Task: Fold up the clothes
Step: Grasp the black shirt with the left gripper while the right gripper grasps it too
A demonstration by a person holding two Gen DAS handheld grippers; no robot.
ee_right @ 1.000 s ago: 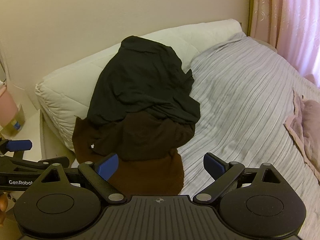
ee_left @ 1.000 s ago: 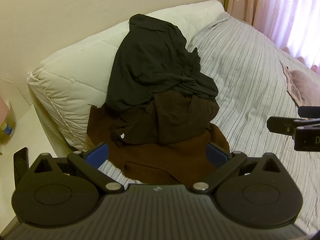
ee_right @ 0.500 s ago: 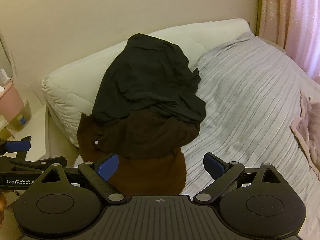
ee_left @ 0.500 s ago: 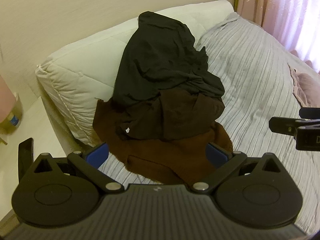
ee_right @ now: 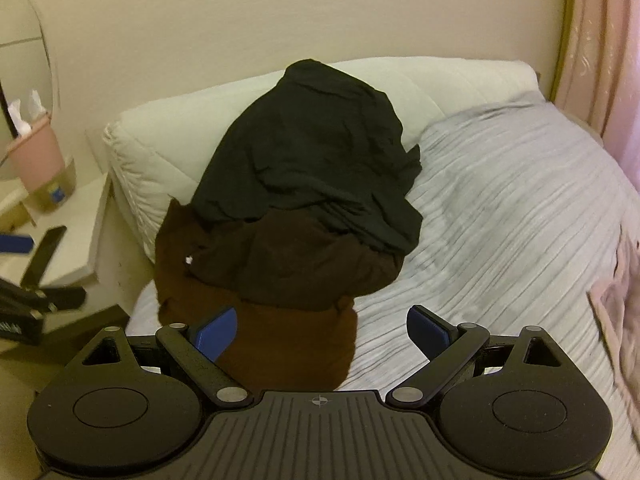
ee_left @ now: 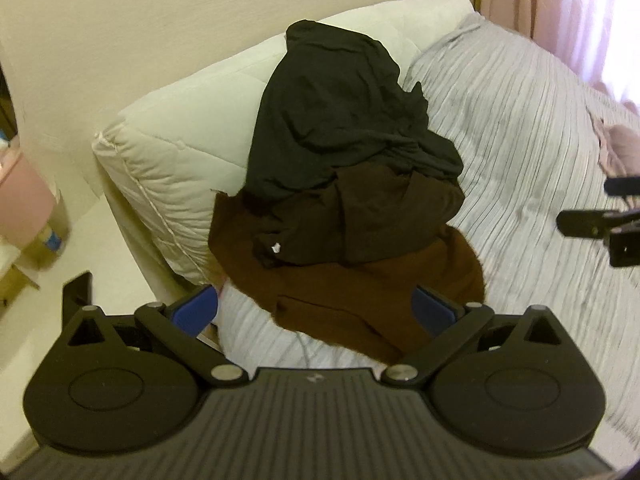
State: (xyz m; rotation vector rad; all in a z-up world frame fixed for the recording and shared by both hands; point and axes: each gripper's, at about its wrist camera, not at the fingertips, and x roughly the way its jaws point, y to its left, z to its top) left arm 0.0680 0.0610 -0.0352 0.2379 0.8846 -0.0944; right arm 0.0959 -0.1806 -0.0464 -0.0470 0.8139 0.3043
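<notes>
A pile of clothes lies at the head of the bed. A black garment [ee_left: 340, 108] [ee_right: 312, 160] lies on top, draped against the white pillow. A dark brown garment [ee_left: 372, 216] [ee_right: 292, 264] lies under it, and a lighter brown one [ee_left: 360, 296] [ee_right: 288, 344] is spread at the bottom. My left gripper [ee_left: 316, 312] is open and empty, above the near edge of the brown garment. My right gripper [ee_right: 320, 330] is open and empty, just short of the pile. Its fingers show at the right edge of the left wrist view [ee_left: 592, 224].
The bed has a grey striped cover [ee_left: 540, 152] [ee_right: 500, 208] and a white quilted pillow [ee_left: 172, 136] [ee_right: 160, 140]. A pink garment [ee_left: 620, 144] [ee_right: 616, 304] lies at the right. A white nightstand [ee_right: 60, 240] holds a pink container [ee_right: 36, 156] and a phone [ee_right: 44, 254]. Pink curtains [ee_right: 600, 40] hang at right.
Both grippers have swung left and drawn back a little, so the clothes pile has shifted right in both views and the nightstand has come into sight. The clothes have not moved.
</notes>
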